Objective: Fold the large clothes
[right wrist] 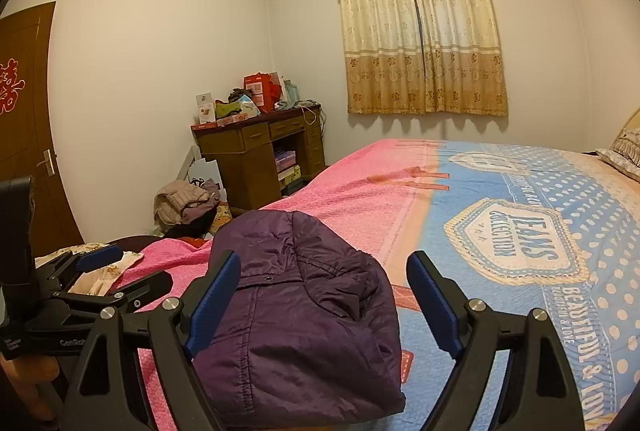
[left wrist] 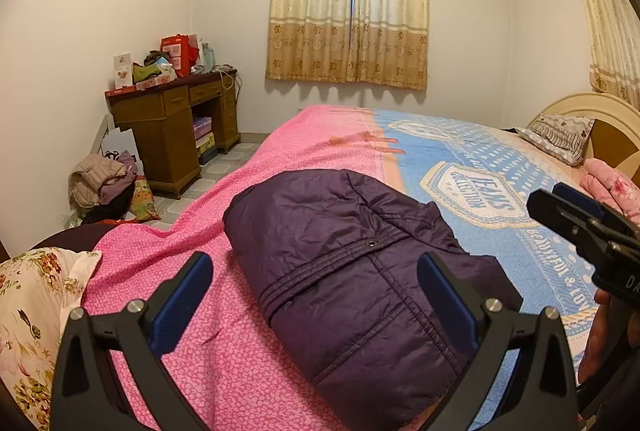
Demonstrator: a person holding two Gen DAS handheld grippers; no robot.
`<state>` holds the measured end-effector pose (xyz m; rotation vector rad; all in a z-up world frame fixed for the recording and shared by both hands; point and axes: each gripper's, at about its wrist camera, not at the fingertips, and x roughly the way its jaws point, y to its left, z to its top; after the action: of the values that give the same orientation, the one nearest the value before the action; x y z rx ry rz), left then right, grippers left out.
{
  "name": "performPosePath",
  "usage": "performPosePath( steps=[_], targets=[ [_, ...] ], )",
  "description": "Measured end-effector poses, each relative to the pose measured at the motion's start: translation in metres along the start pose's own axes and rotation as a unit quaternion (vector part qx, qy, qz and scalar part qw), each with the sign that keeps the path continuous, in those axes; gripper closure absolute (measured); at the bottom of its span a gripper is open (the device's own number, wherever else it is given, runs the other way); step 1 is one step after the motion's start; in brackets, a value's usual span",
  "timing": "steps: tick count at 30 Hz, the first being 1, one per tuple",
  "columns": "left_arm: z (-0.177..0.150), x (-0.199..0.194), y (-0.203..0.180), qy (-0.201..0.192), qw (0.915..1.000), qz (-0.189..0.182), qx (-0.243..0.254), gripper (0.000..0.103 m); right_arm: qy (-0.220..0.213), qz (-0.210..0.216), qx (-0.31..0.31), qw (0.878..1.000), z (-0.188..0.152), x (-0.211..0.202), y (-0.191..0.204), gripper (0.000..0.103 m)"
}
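jacket (left wrist: pixel 352 271): folded, laid on bed (left wrist: pixel 460 159), across pink/blue cover
left tool (left wrist: pixel 316 295): held wide open, nothing gripped
right tool (right wrist: pixel 324 291): held wide open, nothing gripped

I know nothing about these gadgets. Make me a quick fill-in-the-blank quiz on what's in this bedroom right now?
1. The folded jacket on the bed is dark ____.
2. The jaws of both the left gripper and the right gripper stand ____.
3. The cluttered desk stands in the corner beside the closed ____.
4. A heap of clothes lies on the ____.

Missing words: purple; open; curtains; floor
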<state>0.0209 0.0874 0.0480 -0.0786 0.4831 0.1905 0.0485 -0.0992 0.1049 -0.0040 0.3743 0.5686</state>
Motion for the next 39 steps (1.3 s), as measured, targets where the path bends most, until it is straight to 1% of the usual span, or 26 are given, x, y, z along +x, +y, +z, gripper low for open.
performPosePath(
  steps=[14,19,22,24,28,32,35,37,39],
  targets=[
    [0.004,-0.002,0.002,-0.003,1.0,0.003,-0.002,0.0,-0.011,0.007,0.003,1.0,0.002,-0.003,0.001,0.017],
    [0.006,-0.005,0.004,-0.015,0.9998,0.011,-0.004,0.0,-0.017,0.01,0.001,1.0,0.002,-0.006,0.003,0.017],
    [0.008,-0.008,0.007,-0.021,0.9997,0.001,-0.015,0.0,-0.018,0.012,0.0,1.0,0.002,-0.007,0.003,0.017],
    [0.009,-0.01,0.011,-0.026,0.9994,0.002,-0.023,0.0,-0.019,0.012,0.0,1.0,0.003,-0.006,0.002,0.017],
    [0.012,-0.014,0.013,-0.041,0.9987,0.022,-0.018,0.0,-0.021,0.017,0.0,1.0,0.003,-0.008,0.004,0.017],
    [0.014,-0.013,0.018,-0.046,0.9978,0.041,-0.023,0.0,-0.022,0.021,-0.004,1.0,0.003,-0.008,0.007,0.017],
    [0.013,-0.011,0.025,-0.047,0.9972,0.05,-0.03,0.0,-0.021,0.023,-0.006,0.999,0.002,-0.008,0.008,0.017],
    [0.012,-0.01,0.028,-0.049,0.997,0.049,-0.035,0.0,-0.019,0.023,-0.006,1.0,0.001,-0.007,0.008,0.017],
    [0.012,-0.01,0.03,-0.052,0.9966,0.056,-0.031,0.0,-0.018,0.023,-0.006,1.0,0.001,-0.006,0.008,0.017]
  ],
)
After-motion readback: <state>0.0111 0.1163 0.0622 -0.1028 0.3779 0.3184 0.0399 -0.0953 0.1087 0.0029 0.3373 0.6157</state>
